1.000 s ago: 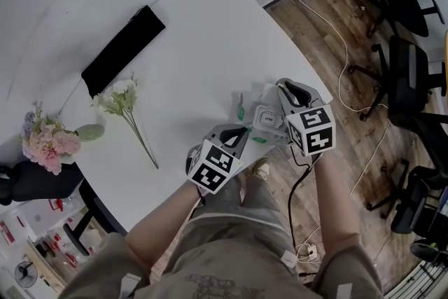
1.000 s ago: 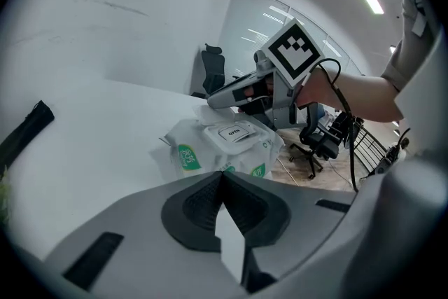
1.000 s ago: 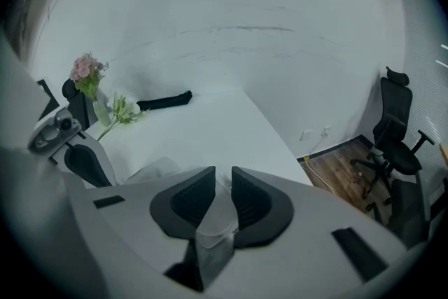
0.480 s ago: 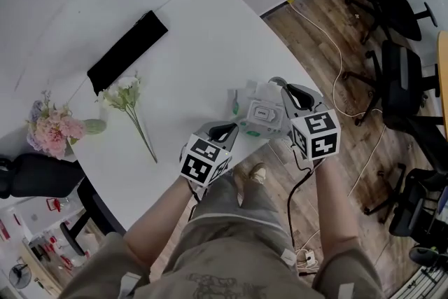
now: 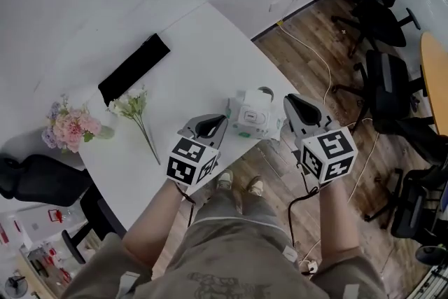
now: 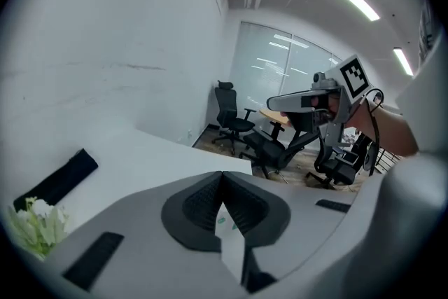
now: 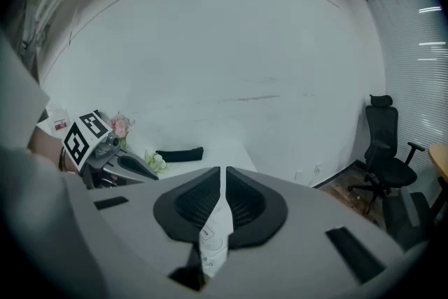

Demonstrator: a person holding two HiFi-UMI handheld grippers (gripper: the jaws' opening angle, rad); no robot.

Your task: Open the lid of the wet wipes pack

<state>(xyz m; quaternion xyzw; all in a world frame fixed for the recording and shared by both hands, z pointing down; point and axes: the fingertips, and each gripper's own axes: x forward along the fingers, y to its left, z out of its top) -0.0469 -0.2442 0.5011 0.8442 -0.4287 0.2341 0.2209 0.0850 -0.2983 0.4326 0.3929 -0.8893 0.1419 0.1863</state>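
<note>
My left gripper (image 5: 221,125) is clamped tight on the left edge of the wet wipes pack (image 5: 250,115). My right gripper (image 5: 287,103) has just been closing its jaws and now pinches the pack's right edge. The pack hangs between them above the white table's (image 5: 203,45) near edge. Farther out lie white flowers (image 5: 131,106), then a black strip (image 5: 134,68).

Up and left of your left gripper (image 5: 212,127), a sprig of white flowers (image 5: 133,108) lies on the white table (image 5: 203,52), and a long black case (image 5: 134,68) lies farther out, toward the wall. A pink bouquet (image 5: 70,128) sits well off to that gripper's left. Beyond your right gripper (image 5: 297,108), black office chairs (image 5: 381,7) stand on the wood floor (image 5: 329,21), where a pale cable (image 5: 311,56) trails.
</note>
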